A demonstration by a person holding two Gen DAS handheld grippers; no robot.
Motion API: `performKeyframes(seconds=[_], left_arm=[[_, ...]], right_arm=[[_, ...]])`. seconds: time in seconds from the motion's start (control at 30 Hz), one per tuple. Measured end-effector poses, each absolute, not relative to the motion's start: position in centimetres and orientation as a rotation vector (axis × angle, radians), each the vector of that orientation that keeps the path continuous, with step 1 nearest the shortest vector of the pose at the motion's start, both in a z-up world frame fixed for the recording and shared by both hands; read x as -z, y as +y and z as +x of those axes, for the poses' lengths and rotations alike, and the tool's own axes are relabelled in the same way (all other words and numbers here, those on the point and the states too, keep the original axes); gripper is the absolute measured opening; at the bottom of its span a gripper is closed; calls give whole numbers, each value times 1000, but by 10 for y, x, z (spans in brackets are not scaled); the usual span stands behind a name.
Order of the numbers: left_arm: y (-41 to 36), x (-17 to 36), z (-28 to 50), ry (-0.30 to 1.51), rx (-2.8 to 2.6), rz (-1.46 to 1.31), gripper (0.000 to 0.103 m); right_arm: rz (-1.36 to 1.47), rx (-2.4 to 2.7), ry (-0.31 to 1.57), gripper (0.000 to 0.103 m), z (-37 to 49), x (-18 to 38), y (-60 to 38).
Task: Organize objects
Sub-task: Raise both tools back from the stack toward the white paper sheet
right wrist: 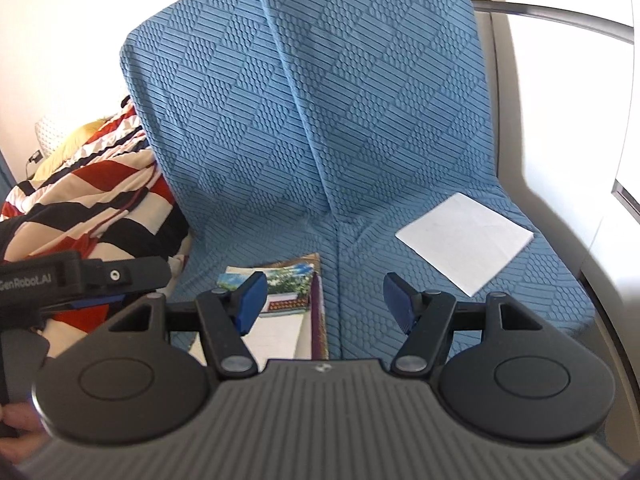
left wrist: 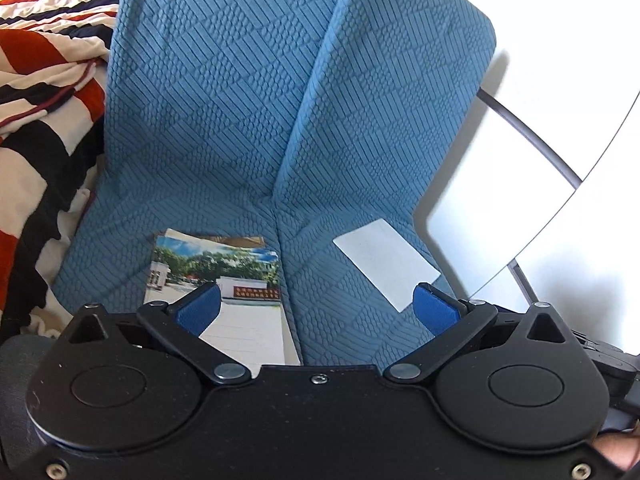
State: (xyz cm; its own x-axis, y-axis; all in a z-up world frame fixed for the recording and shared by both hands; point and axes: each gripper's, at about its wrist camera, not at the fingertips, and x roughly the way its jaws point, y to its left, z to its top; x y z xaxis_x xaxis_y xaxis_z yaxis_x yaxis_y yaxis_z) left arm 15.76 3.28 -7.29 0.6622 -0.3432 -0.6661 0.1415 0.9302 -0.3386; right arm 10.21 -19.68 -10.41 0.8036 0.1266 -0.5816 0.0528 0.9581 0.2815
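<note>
Looking along my left gripper (left wrist: pixel 318 312), I find its two blue-padded fingers (left wrist: pixel 200 310) spread wide with nothing between them, poised above the seat and angled downward. Nearest me, partly under the left finger, lies a glossy photo-cover booklet (left wrist: pixel 224 280) flat on the left blue textured seat cushion (left wrist: pixel 120 248); its long axis runs away from me toward the backrest, the sky end of the picture farthest. Just right of the seam between the cushions, a plain white rectangular sheet of paper (left wrist: pixel 386 262) lies flat on the right cushion, its long axis slanting from far left to near right, one corner close beside my right-hand finger. The two items sit apart, separated by the seam.

From my right gripper (right wrist: pixel 322 300), also tilted down over the seat, the fingers stand well apart and hold nothing. The booklet (right wrist: pixel 288 286) shows behind its left finger, with a darker-edged item beneath it that I cannot identify. The white sheet (right wrist: pixel 466 238) lies further off to the right, clear of both fingers. My left gripper's black body (right wrist: pixel 80 280) enters from the left edge, and part of my hand (right wrist: pixel 18 420) shows at the lower left.

Beyond, two blue quilted backrests (right wrist: pixel 280 120) rise side by side. A crumpled red, black and cream striped blanket (right wrist: pixel 92 200) is heaped to the left of the seat, touching the cushion. White panelling (left wrist: pixel 540 200) flanks the right.
</note>
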Motion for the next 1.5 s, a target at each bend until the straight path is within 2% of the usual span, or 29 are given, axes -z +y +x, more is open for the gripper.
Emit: performKeyframes(seconds=[0.6,0.63,0.7,0.77,1.5], left_arm=[[-6,92,159,845,309,-273,102],[-8,93,159,846,313,-277,102],[-15,93,161,849,317,-265,102],[-22,93,162,842,310,-243,102],[-84,158,186,884,319,-237,102]], right_arm=[[285,22,670,67,87,124,-227],[284,29,673,70,87,125,-230],[286,48,671,88,87,128,-237],[295,60,668,91,86,131,-245],[390,219,628,91,85,211,-310]])
